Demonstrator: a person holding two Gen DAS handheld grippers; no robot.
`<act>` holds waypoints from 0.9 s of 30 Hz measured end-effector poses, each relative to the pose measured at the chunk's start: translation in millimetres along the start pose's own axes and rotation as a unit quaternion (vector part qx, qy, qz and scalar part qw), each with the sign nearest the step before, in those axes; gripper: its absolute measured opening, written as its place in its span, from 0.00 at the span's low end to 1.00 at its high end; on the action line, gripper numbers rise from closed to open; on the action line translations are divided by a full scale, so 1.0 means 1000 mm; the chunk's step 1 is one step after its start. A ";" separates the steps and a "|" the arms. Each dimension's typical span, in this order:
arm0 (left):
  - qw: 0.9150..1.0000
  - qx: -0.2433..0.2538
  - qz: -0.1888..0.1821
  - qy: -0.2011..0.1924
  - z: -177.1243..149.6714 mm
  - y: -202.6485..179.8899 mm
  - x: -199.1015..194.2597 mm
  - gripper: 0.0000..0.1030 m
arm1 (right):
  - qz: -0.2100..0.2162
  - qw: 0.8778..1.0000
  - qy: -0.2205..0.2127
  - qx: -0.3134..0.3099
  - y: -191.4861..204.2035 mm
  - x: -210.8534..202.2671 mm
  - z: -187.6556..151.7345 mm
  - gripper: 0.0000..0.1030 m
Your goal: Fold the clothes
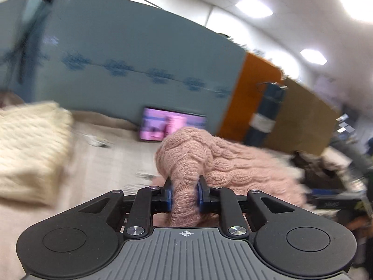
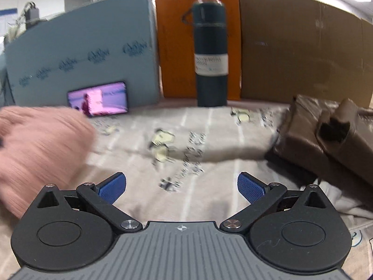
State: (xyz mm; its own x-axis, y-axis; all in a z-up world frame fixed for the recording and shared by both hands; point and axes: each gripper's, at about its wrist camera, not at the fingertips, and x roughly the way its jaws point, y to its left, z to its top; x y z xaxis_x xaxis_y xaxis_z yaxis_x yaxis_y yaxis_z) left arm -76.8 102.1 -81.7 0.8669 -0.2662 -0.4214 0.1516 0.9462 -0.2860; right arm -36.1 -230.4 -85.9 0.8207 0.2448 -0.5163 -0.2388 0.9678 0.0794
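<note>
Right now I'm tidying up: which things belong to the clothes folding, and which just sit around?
Folding: pink sweater, pinched in left gripper; cream sweater; brown garment.
Lying about: flask; phone.

A dark flask (image 2: 211, 53) stands before an orange board (image 2: 177, 46); a lit phone (image 2: 98, 99) leans on a blue panel (image 2: 81, 46).
</note>
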 end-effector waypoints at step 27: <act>0.994 -0.073 -0.065 0.045 -0.020 0.038 0.027 0.80 | -0.031 0.997 0.062 -0.020 0.002 0.018 -0.007 1.00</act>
State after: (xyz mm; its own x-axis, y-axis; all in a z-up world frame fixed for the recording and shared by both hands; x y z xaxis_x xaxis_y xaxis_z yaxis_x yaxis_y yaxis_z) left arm -56.7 127.4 -121.0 0.7974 -0.4069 -0.4456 0.1839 0.8672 -0.4627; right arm -26.0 -224.6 -101.2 0.7639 0.1737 -0.6216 -0.2124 0.9771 0.0120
